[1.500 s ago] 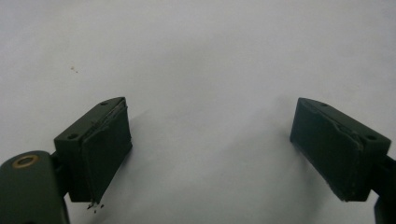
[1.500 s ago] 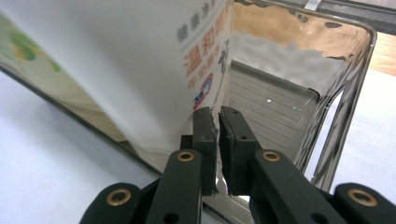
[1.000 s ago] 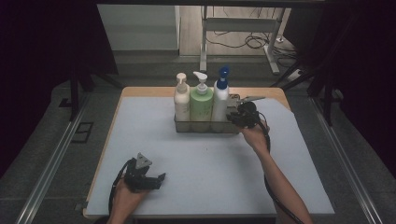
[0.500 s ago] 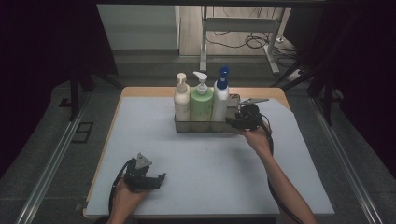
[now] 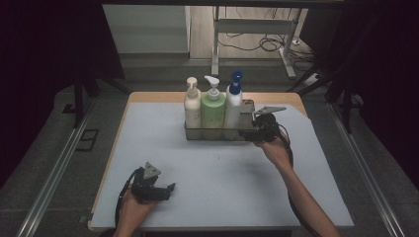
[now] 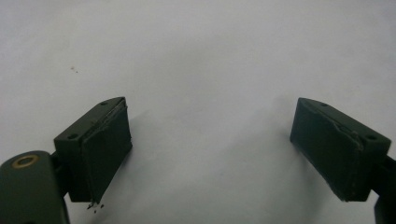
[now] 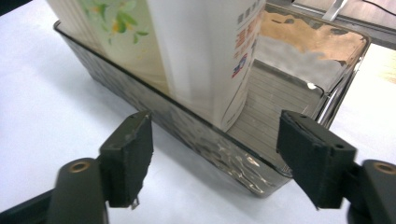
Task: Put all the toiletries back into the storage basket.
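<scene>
Right gripper [image 7: 212, 158] fingers just opening (off tray [image 7: 205, 140])

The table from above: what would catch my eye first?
Three pump bottles, cream, green and blue-capped white, stand in a clear smoky plastic tray at the far middle of the white table. The right gripper sits open at the tray's right end; the left gripper rests open near the front edge.

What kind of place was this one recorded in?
Likely a lab or recording workshop: a covered table framed by floor rails, loose cables by a metal stand behind, and bottles staged in a tray.
</scene>
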